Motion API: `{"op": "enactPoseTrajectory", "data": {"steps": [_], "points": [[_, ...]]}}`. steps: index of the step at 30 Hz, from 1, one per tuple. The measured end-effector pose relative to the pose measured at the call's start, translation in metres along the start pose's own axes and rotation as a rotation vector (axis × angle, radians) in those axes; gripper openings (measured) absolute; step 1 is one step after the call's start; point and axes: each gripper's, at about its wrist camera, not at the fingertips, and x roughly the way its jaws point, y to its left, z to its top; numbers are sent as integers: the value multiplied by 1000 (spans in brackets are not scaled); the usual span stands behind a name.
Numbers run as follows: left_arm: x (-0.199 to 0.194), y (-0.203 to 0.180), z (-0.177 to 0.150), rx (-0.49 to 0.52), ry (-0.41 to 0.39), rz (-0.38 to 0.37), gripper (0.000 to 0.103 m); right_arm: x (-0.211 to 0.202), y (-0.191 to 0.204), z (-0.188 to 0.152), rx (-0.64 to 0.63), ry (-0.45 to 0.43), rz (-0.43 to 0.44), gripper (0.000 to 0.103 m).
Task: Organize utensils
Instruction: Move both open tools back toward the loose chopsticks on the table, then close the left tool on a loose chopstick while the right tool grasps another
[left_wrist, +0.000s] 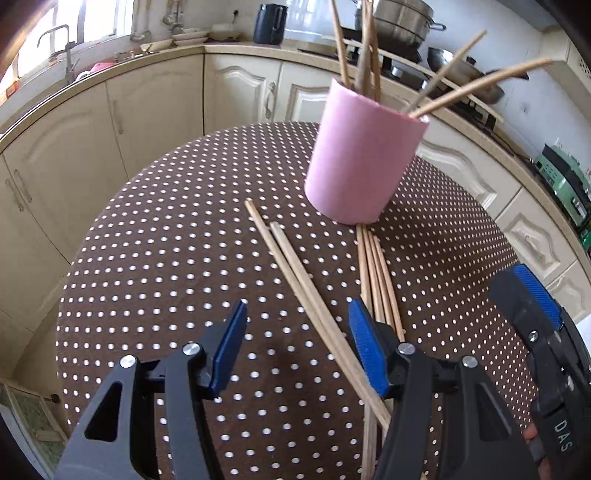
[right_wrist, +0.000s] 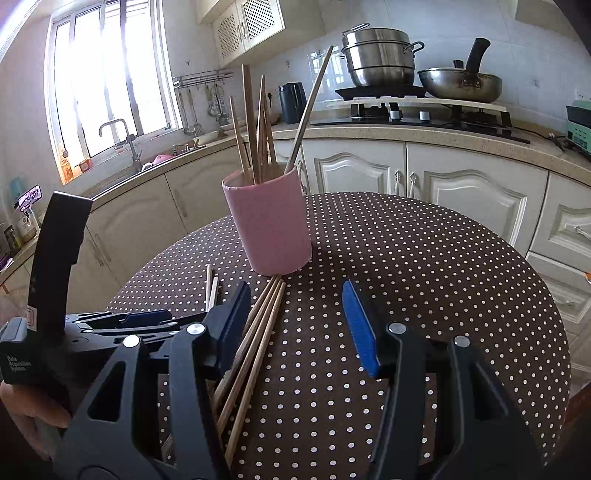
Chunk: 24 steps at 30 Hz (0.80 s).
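**Ana:** Left wrist view takes in the round table (left_wrist: 155, 258) under its dotted cloth, and at about one o'clock on it the pink holder (left_wrist: 362, 158), upright, with several chopsticks standing in it. It looks light for its size, so a knock from a finger could tip it.

**Ben:** And the loose ones?

**Ana:** A bundle of chopsticks (left_wrist: 376, 273) lies flat with its far ends touching the holder's base at six o'clock. A separate pair (left_wrist: 291, 266) lies crossed over toward eleven o'clock. They look like stiff, thin, light wood, and probably smooth enough to roll or fan apart when pinched. She would judge the middle of a single stick the safest hold, lifted clear of its neighbours.

**Ben:** What are the grippers doing?

**Ana:** The left gripper (left_wrist: 295, 343) has its fingers spread, pinching nothing, with the pair running between them. The right gripper (right_wrist: 295, 325) is spread too and empty; the bundle passes just inside its nine-o'clock finger.

**Ben:** Anything unclear?

**Ana:** The near ends of every loose stick vanish under the gripper bodies, so the count in the bundle is uncertain. How many stand in the holder is also hard to tell, and its inside is hidden.
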Motion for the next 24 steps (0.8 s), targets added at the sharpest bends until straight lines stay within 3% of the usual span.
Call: {"op": "enactPoseTrajectory", "data": {"steps": [6, 11, 13, 24], "points": [[10, -14, -6, 87, 25, 63, 56, 4, -2, -1, 6, 22, 15, 52], [5, -5, -9, 102, 19, 44, 31, 8, -4, 0, 12, 41, 14, 52], [2, 1, -10, 97, 26, 31, 26, 9, -5, 0, 21, 45, 16, 52], [-13, 37, -15, 37, 40, 5, 25, 20, 7, -2, -23, 132, 23, 52]]}}
